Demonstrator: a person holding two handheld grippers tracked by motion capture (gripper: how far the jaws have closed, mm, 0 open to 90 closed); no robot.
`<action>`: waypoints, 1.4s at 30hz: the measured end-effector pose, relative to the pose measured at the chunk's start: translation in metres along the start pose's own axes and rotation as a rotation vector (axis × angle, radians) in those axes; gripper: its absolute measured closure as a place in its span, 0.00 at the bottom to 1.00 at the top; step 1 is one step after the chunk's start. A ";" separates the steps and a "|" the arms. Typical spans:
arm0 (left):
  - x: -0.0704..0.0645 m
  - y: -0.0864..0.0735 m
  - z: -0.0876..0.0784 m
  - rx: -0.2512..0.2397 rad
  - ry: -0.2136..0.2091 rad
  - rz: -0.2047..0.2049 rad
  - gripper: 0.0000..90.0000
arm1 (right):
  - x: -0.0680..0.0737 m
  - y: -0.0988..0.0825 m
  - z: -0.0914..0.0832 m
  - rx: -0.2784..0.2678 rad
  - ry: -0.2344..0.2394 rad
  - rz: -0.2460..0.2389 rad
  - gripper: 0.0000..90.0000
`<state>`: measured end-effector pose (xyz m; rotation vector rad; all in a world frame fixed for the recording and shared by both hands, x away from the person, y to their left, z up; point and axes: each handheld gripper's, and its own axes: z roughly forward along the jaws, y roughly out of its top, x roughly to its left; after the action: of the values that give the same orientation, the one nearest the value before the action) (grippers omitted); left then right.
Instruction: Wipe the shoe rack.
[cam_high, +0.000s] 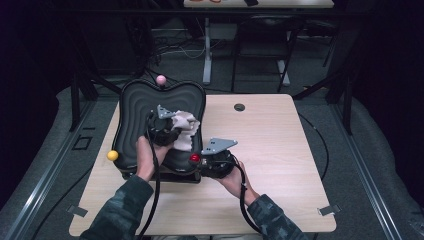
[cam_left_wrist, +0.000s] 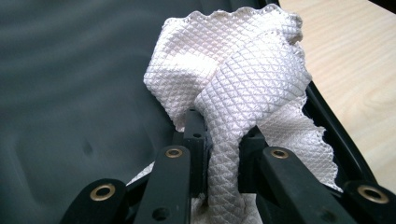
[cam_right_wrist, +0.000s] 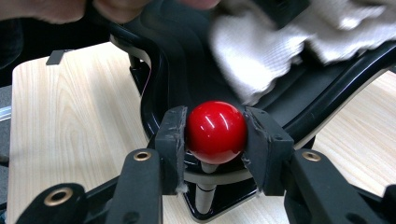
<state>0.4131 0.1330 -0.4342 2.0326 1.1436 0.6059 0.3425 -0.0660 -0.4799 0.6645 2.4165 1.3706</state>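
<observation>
Here, my left hand-held gripper (cam_left_wrist: 217, 140) is pinching shut on the soft, limp white quilted cloth (cam_left_wrist: 243, 74), bunched mid-fold, while my right hand-held gripper (cam_right_wrist: 215, 135) is clamping the slick, hard red ball knob (cam_right_wrist: 216, 131) of the black ridged plastic tray (cam_high: 140, 105).

Left claw (cam_left_wrist: 223, 154) clamped on a bunched neck of white quilted cloth (cam_left_wrist: 247, 74), black jaws pressing it from both sides. Above the grip, cloth fanned out wide, scalloped edge up top and at the right. Underneath, a dark tray (cam_left_wrist: 70, 84) with faint ripples, its black rim running diagonally at the right. Beyond the rim, pale wood counter (cam_left_wrist: 355, 60).
</observation>
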 end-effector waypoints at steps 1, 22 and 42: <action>0.002 0.003 0.001 0.001 0.001 -0.002 0.88 | 0.000 0.000 0.000 0.000 0.000 0.000 0.67; 0.019 0.074 0.030 0.006 0.041 -0.020 0.87 | 0.000 0.000 0.000 0.000 0.001 0.000 0.67; 0.018 0.086 0.036 0.030 0.017 -0.004 0.88 | 0.000 0.000 0.000 -0.001 -0.001 0.003 0.67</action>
<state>0.4922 0.1060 -0.3899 2.0533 1.1733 0.6084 0.3428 -0.0663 -0.4804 0.6691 2.4147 1.3724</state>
